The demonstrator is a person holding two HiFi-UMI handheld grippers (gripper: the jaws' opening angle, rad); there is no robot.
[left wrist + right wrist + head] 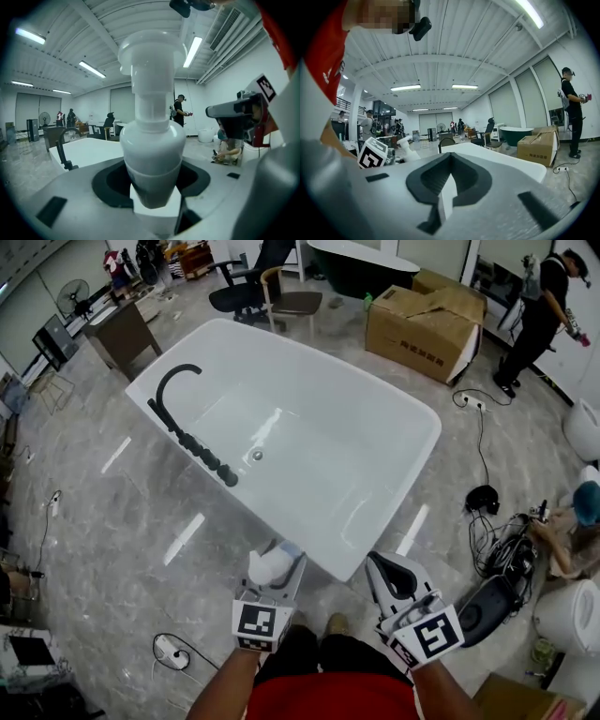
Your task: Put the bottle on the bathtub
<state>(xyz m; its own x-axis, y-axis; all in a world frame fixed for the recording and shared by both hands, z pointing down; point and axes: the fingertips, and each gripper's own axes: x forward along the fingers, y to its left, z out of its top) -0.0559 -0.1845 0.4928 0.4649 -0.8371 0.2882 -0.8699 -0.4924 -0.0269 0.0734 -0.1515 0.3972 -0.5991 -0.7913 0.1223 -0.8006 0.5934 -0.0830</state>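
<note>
My left gripper [274, 570] is shut on a white pump bottle [270, 565], held just short of the near rim of the white bathtub [234, 338]. In the left gripper view the bottle [152, 145] stands upright between the jaws and fills the middle. Beside it on the right, my right gripper [392, 577] is shut with nothing in it; its own view shows the jaws closed together [446, 197] with the bathtub rim [497, 157] beyond. A black curved faucet [176, 382] with several black knobs lines the tub's left rim.
A cardboard box [424, 326] stands beyond the tub on the right, an office chair [246, 292] and wooden chair behind it. Cables and a black case [497, 577] lie on the floor at right, a power strip [167, 649] at lower left. A person [539, 310] stands at far right.
</note>
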